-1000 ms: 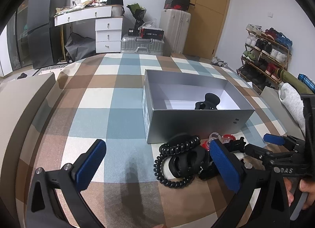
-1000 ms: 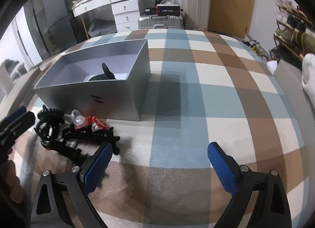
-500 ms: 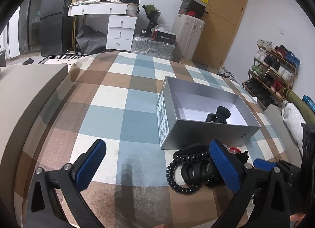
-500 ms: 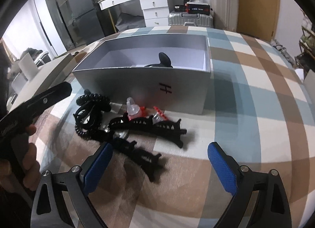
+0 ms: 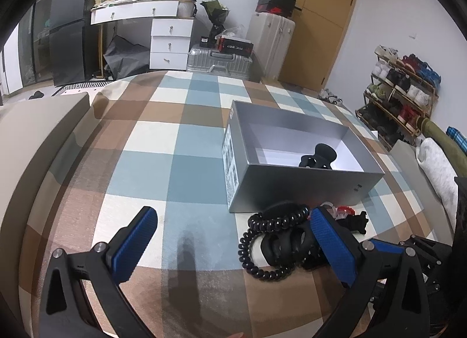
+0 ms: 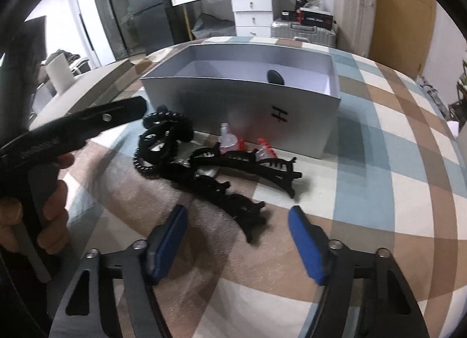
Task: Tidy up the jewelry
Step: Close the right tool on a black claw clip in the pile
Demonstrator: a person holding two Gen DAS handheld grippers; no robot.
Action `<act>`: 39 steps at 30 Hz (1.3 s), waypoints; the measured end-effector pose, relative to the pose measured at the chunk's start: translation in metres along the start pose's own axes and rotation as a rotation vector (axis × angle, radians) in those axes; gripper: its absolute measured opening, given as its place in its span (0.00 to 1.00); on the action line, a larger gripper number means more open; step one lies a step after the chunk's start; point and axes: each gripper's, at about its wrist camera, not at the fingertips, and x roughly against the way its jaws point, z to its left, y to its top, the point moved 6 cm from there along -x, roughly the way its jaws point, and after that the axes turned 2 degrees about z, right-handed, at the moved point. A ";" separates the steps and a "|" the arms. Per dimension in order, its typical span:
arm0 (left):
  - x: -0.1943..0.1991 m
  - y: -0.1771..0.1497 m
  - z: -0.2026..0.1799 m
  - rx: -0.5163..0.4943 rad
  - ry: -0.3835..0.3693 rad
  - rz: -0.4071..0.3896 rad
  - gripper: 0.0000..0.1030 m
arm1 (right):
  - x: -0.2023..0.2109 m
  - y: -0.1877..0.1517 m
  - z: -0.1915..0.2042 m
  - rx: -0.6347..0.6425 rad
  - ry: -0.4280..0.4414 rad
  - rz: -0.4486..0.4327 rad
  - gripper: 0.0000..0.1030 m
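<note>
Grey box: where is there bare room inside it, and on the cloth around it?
Most of the grey box floor is bare; one black claw clip sits near its front wall. The checked cloth left of it is free. Clips and coil tie crowd the front.

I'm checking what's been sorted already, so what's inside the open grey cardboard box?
Inside the open grey cardboard box, one black plastic claw hair clip lies on the white floor. The near wall hides the front strip of the floor, so anything there is unseen.
</note>
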 end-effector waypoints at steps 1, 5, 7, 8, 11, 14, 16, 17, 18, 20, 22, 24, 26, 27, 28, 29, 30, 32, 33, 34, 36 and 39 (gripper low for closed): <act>0.001 0.000 0.000 -0.002 0.000 -0.002 0.99 | 0.001 0.000 0.001 -0.001 0.025 -0.005 0.57; 0.001 0.000 0.001 0.002 -0.002 -0.002 0.99 | 0.001 -0.001 0.003 -0.007 0.067 -0.018 0.54; 0.001 -0.001 0.001 0.000 -0.001 -0.003 0.99 | 0.001 0.001 0.002 -0.009 0.061 -0.022 0.54; 0.001 -0.001 0.001 -0.002 -0.003 -0.001 0.99 | 0.000 0.002 0.001 -0.010 0.062 -0.023 0.51; -0.001 -0.002 0.000 -0.006 -0.004 0.008 0.99 | -0.002 0.004 0.002 0.003 0.034 -0.021 0.39; -0.001 -0.003 -0.002 -0.012 -0.006 0.014 0.99 | -0.001 0.003 0.001 0.016 0.028 -0.019 0.34; -0.001 -0.003 -0.004 -0.017 -0.008 0.014 0.99 | 0.000 0.002 0.001 0.027 0.019 -0.017 0.32; -0.001 -0.003 -0.004 -0.018 -0.008 0.014 0.99 | 0.000 0.001 0.002 0.034 0.016 -0.017 0.30; -0.001 -0.003 -0.004 -0.019 -0.009 0.015 0.99 | 0.001 0.000 0.002 0.041 0.014 -0.019 0.29; -0.002 -0.003 -0.004 -0.020 -0.010 0.020 0.99 | 0.002 -0.001 0.003 0.051 0.016 -0.023 0.27; -0.002 -0.004 -0.005 -0.023 -0.012 0.024 0.99 | 0.005 -0.002 0.004 0.054 0.032 -0.037 0.26; -0.004 -0.005 -0.007 -0.028 -0.012 0.033 0.99 | 0.010 -0.001 0.004 0.056 0.053 -0.052 0.25; -0.005 -0.007 -0.009 -0.036 -0.015 0.041 0.99 | 0.017 0.000 0.004 0.055 0.064 -0.080 0.25; -0.005 -0.007 -0.010 -0.039 -0.016 0.043 0.99 | 0.021 0.000 0.003 0.050 0.074 -0.096 0.24; -0.005 -0.007 -0.011 -0.043 -0.017 0.045 0.99 | 0.025 0.000 0.002 0.045 0.082 -0.108 0.24; -0.005 -0.008 -0.012 -0.048 -0.020 0.047 0.99 | 0.028 0.000 0.001 0.042 0.082 -0.118 0.24; -0.005 -0.009 -0.012 -0.052 -0.024 0.050 0.99 | 0.031 0.000 -0.001 0.038 0.081 -0.132 0.24; -0.005 -0.010 -0.013 -0.055 -0.027 0.055 0.99 | 0.036 0.000 -0.004 0.023 0.086 -0.151 0.24; -0.006 -0.010 -0.014 -0.057 -0.029 0.062 0.99 | 0.038 0.000 -0.007 0.015 0.088 -0.161 0.24; -0.006 -0.011 -0.014 -0.058 -0.032 0.067 0.99 | 0.040 0.000 -0.008 0.010 0.087 -0.169 0.24; -0.007 -0.013 -0.016 -0.059 -0.044 0.079 0.99 | 0.044 -0.001 -0.012 -0.002 0.084 -0.182 0.24; -0.006 -0.015 -0.019 -0.071 -0.054 0.088 0.99 | 0.048 -0.001 -0.015 -0.022 0.083 -0.203 0.24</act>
